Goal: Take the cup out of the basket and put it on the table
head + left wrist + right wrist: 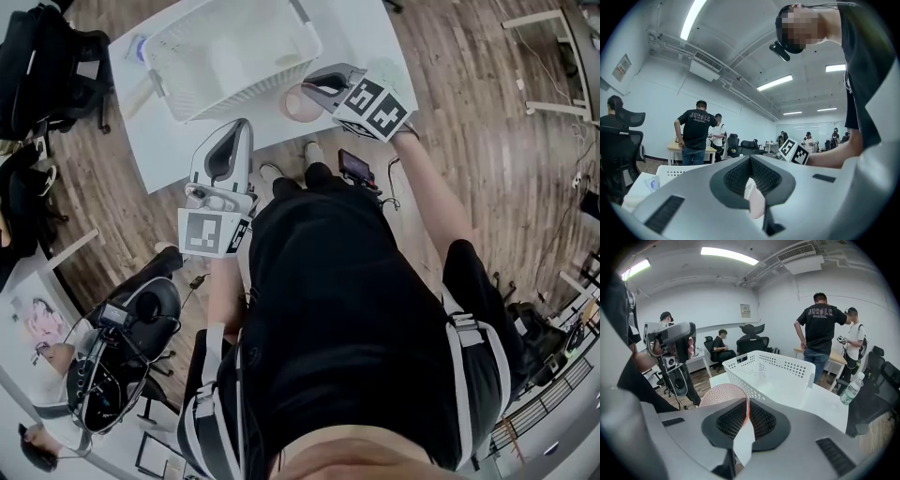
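**A:** Where's the cup?

**B:** The pink cup [300, 105] is out of the basket [787, 376]. Your right claw [746, 404] has it by the rim, with the pads pressed together on the thin wall.

**A:** Is it down on the table?

**B:** It's over the white table [178, 150], just beside the basket's near corner and close to the table's edge. Whether its base touches the top, I can't tell.

**A:** And my other claw?

**B:** Your left claw [240, 127] is held level at the table's near edge, apart from the cup. Its jaws are closed tip to tip with nothing between them. Through the gap behind the tips you can see the cup and the basket beyond.
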Demonstrator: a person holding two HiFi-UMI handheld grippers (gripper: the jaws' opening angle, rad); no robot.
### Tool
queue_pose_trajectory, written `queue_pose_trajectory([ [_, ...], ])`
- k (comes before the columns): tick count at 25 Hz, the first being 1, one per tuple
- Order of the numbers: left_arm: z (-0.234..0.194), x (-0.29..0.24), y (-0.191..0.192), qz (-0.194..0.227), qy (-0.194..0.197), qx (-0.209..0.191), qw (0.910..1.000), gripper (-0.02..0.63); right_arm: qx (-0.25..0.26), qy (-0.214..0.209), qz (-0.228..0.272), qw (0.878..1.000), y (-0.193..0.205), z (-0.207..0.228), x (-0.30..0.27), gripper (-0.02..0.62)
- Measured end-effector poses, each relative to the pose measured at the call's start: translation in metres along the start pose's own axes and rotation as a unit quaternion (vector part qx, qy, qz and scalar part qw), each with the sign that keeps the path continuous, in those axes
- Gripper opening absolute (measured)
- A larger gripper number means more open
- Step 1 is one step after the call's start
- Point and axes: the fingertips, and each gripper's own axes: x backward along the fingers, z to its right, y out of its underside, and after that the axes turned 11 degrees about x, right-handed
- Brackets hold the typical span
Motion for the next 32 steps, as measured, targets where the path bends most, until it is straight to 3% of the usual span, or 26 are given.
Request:
queue_pose_trajectory([
  [9, 0.005, -0.002, 0.003, -0.006, 0.005, -0.001, 1.0000, 0.020, -0.046, 0.021, -0.041, 0.998, 0.068, -0.001, -0.045, 0.035],
  [15, 0.003, 0.008, 0.005, -0.007, -0.001, -0.003, 1.0000, 0.020, -0.037, 0.035, -0.082, 0.995, 0.100, -0.003, -0.075, 0.035],
  [22, -0.003, 0.018, 0.008, -0.011, -0.013, 0.001, 0.9999, 0.020, -0.068, 0.034, -0.097, 0.992, 0.121, -0.003, -0.091, 0.035],
  [32, -0.009, 0.027, 0.007, -0.016, -0.017, 0.003, 0.9997, 0.020, -0.060, 0.058, -0.097, 0.992, 0.122, -0.002, -0.100, 0.035],
])
